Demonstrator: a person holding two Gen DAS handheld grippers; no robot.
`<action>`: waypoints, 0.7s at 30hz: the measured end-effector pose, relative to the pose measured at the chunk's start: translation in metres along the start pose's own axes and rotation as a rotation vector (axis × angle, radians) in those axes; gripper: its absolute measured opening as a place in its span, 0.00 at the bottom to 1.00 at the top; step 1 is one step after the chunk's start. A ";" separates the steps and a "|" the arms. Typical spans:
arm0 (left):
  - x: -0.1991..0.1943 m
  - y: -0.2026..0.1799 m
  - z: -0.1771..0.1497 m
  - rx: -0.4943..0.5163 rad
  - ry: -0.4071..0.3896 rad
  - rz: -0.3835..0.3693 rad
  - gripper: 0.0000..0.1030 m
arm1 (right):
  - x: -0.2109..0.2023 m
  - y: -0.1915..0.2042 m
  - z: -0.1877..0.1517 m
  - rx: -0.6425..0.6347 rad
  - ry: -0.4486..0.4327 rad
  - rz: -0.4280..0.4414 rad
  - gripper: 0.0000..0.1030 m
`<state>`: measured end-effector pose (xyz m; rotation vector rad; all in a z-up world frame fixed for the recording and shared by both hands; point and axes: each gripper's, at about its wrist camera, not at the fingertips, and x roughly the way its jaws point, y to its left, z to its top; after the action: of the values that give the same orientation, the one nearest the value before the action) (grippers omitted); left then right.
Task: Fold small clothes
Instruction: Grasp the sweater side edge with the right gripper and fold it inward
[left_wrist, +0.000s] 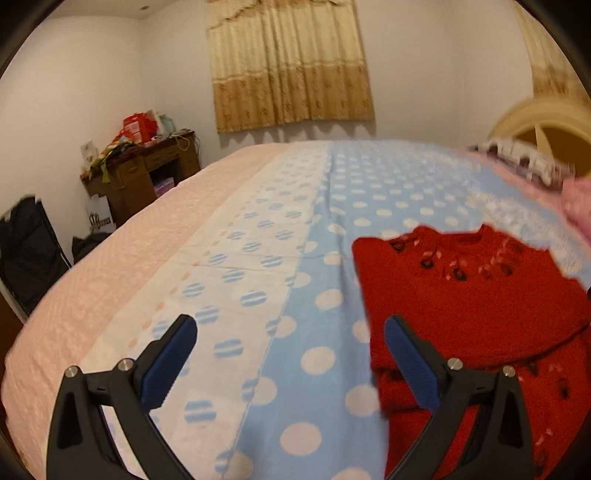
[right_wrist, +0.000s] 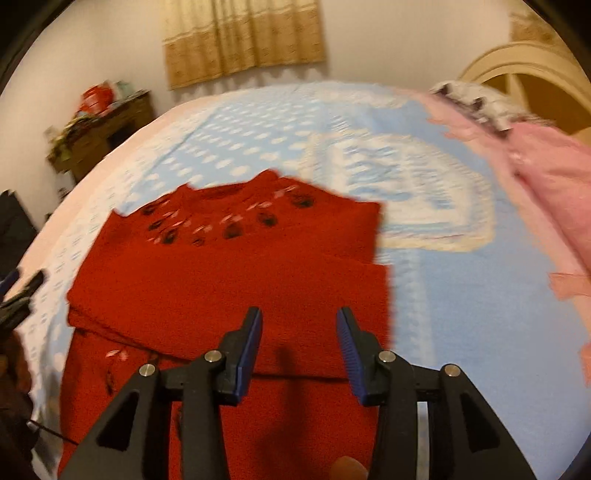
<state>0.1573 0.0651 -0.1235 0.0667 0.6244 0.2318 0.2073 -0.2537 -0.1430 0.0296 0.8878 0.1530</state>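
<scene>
Two grippers hang over the bed (left_wrist: 258, 206); the right gripper (right_wrist: 299, 325) is parted, empty, above the folded red sweater (right_wrist: 229, 280); the left gripper (left_wrist: 290, 332) gapes wide, the sweater just beside its right finger.

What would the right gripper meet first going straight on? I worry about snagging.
Probably the red sweater: the right gripper, open and empty, points down at its folded body.

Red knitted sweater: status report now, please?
Left claw open, empty. Right claw open, empty. Red knitted sweater partly folded on dotted blue bedcover. Nothing in the way.
</scene>
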 end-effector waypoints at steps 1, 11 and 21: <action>0.008 -0.006 -0.001 0.019 0.011 0.014 1.00 | 0.010 0.001 0.000 -0.003 0.021 0.021 0.42; 0.047 -0.029 -0.025 0.111 0.093 0.041 1.00 | 0.022 -0.005 -0.012 -0.032 0.023 -0.027 0.42; 0.049 -0.028 -0.027 0.086 0.103 0.033 1.00 | 0.012 -0.010 -0.019 -0.055 -0.017 -0.131 0.42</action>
<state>0.1856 0.0488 -0.1767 0.1487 0.7361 0.2414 0.2014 -0.2626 -0.1647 -0.0777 0.8655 0.0547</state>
